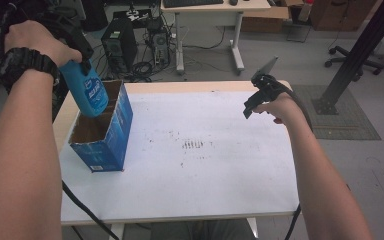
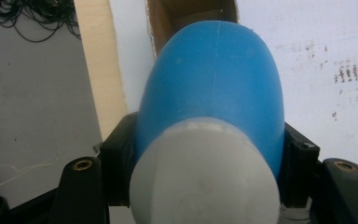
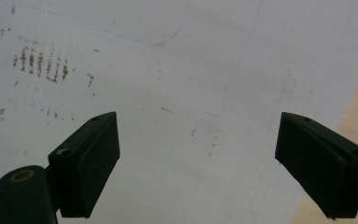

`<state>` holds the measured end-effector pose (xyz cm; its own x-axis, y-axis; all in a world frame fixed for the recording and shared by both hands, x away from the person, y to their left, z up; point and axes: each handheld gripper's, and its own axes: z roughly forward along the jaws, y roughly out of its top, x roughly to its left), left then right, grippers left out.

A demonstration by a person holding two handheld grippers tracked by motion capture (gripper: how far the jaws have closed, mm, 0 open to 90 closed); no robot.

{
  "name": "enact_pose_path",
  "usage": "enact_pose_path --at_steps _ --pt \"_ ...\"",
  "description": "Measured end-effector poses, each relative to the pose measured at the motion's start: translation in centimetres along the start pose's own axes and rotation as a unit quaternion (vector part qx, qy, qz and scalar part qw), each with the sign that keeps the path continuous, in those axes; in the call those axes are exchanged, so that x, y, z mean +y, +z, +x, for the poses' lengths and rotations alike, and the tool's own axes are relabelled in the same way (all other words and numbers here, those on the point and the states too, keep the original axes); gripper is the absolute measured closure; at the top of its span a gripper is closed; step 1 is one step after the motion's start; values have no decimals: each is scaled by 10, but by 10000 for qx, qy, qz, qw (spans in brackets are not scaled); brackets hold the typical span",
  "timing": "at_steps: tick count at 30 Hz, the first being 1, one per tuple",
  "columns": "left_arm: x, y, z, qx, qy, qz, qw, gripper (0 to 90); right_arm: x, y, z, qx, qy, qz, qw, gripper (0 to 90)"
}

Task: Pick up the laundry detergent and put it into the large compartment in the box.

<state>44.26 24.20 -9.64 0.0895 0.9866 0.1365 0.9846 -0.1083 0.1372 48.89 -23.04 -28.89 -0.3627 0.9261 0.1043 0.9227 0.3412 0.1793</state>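
A blue bottle (image 1: 89, 90) with a white cap (image 2: 205, 182) hangs upside down, its base dipping into the open top of a blue cardboard box (image 1: 111, 131) at the table's left. My left gripper (image 2: 209, 154) is shut on the bottle, its jaws pressing both sides near the cap, and in the high view it is up at the top left (image 1: 82, 64). My right gripper (image 3: 198, 163) stands open above the white table sheet with nothing between its jaws; in the high view it is at the right of the table (image 1: 254, 102).
The white sheet (image 1: 200, 165) covers most of the table and carries dark smudges (image 1: 194, 145) near its middle. Beyond the table's far edge stand a computer tower (image 1: 119, 44), tangled cables and a desk leg (image 1: 237, 45). A black post (image 1: 355, 55) rises at the right.
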Motion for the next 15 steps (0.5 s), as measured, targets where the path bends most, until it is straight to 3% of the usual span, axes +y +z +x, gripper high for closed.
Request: enact_pose_path --at_steps 6,15 --pt "-4 9 4 -114 -142 30 9998 376 0 1 2 -2 -27 10 10000 136" --pt "-9 19 4 -58 -166 16 9998 376 0 2 2 13 -56 -20 10000 135"
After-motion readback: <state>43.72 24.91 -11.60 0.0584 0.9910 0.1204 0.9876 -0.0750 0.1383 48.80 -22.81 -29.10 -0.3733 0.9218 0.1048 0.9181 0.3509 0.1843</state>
